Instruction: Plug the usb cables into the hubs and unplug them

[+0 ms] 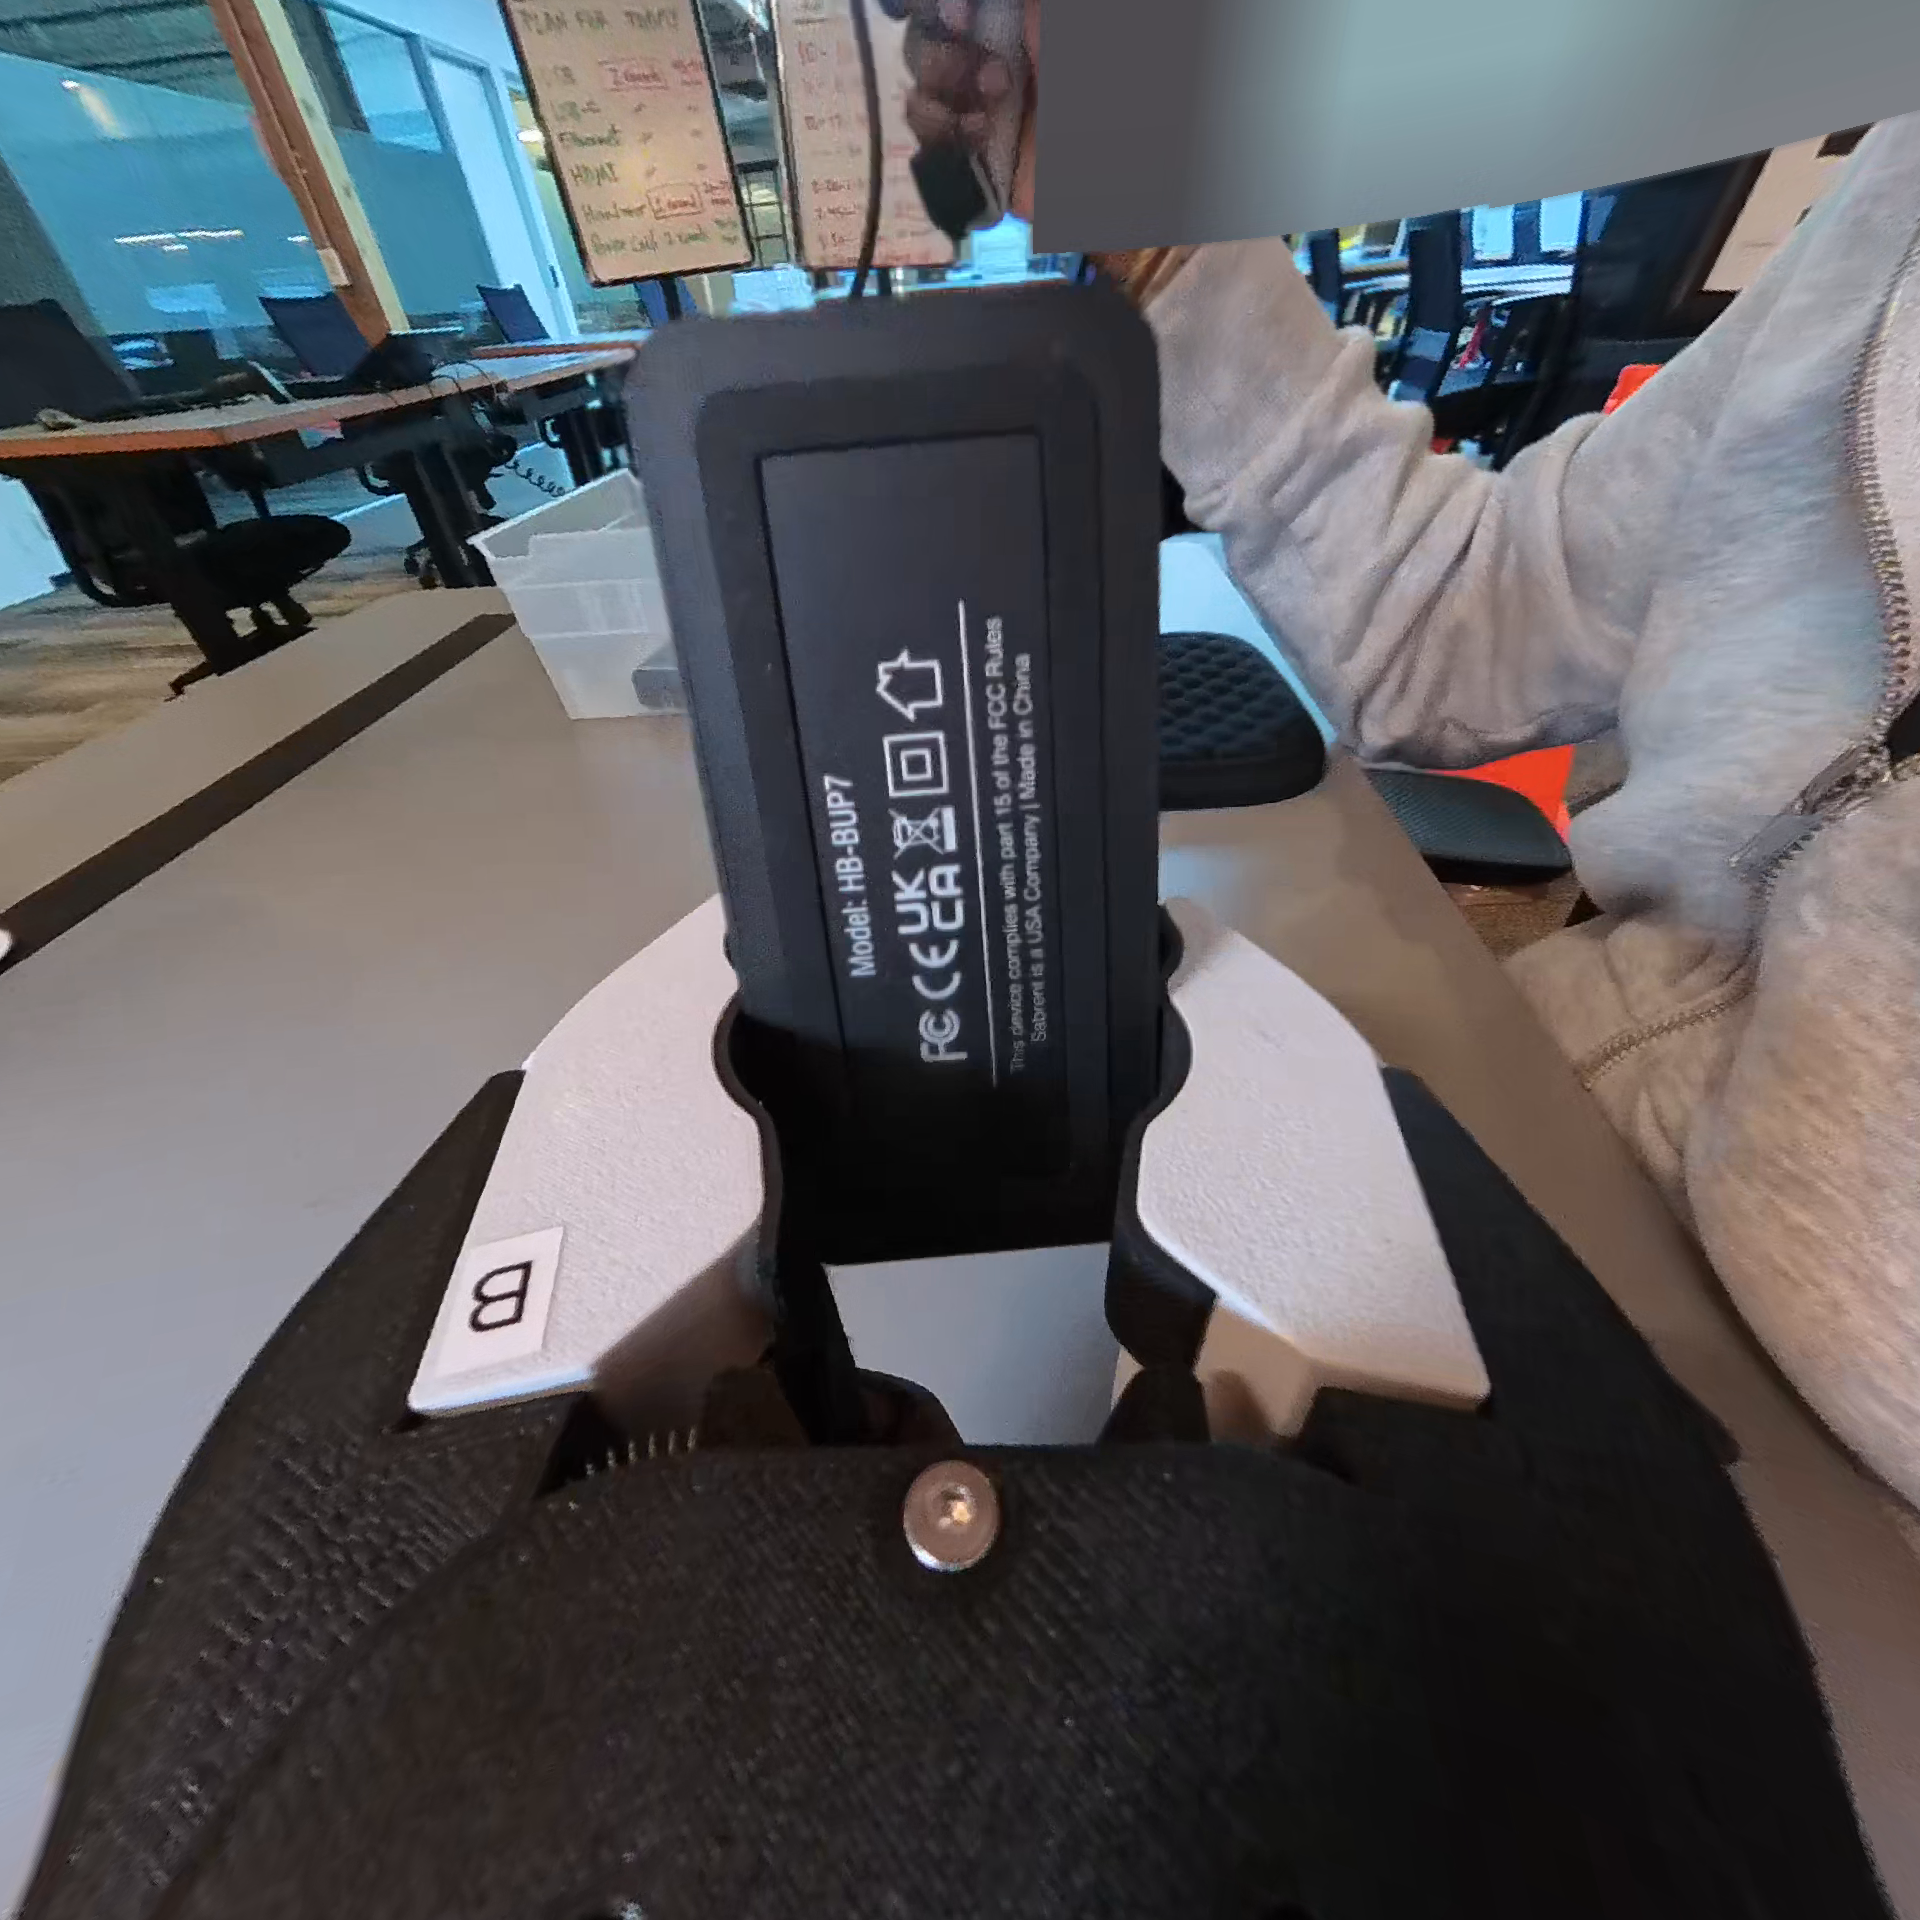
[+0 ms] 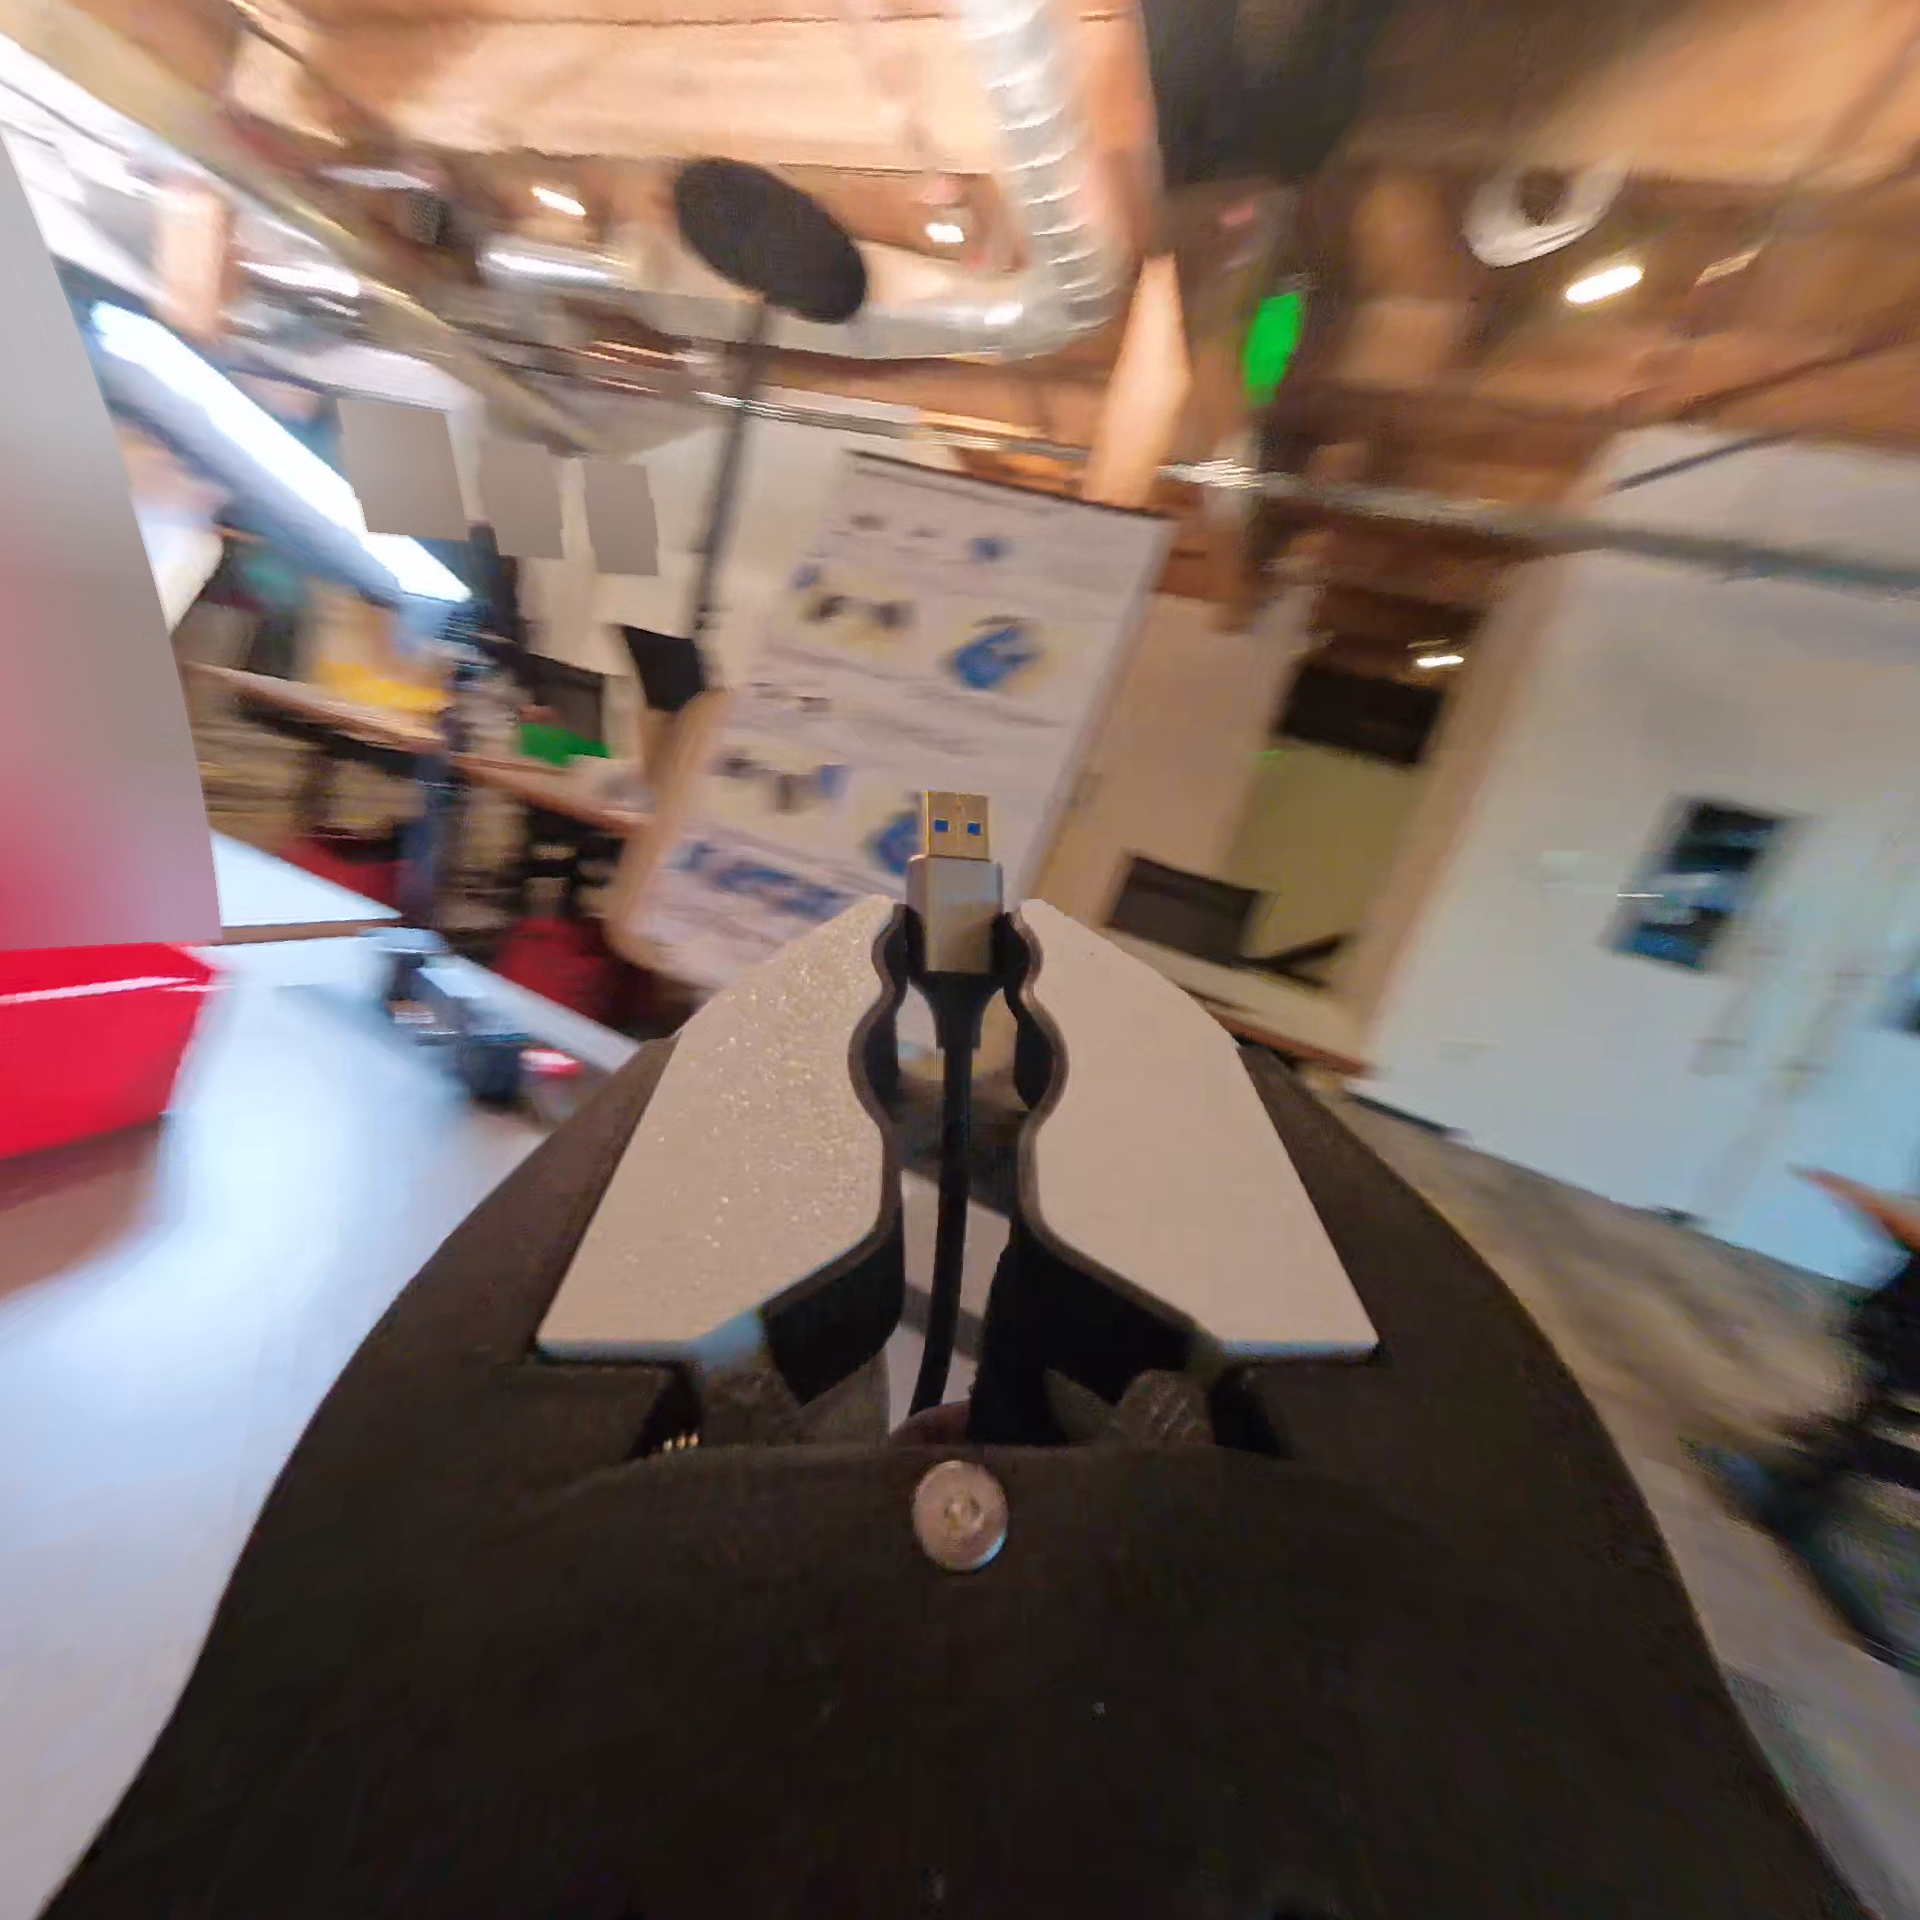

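In the left wrist view my left gripper (image 1: 951,997) is shut on a black USB hub (image 1: 899,675). The hub stands upright above the table with its labelled underside facing the camera; its ports are hidden. A black cable (image 1: 868,156) rises from the hub's far end. In the right wrist view my right gripper (image 2: 956,935) is shut on the grey housing of a USB cable plug (image 2: 956,883). The metal plug tip with a blue insert points forward and up, free in the air. The black cable (image 2: 945,1195) runs back between the fingers.
A grey table (image 1: 312,987) lies under the left gripper. A person in a grey hooded top (image 1: 1558,623) sits at the right. A white bin (image 1: 582,592) stands behind the hub. A red bin (image 2: 83,1039) sits at the left of the blurred right wrist view. The gap from one gripper's tips to the other's is roughly 35 centimeters.
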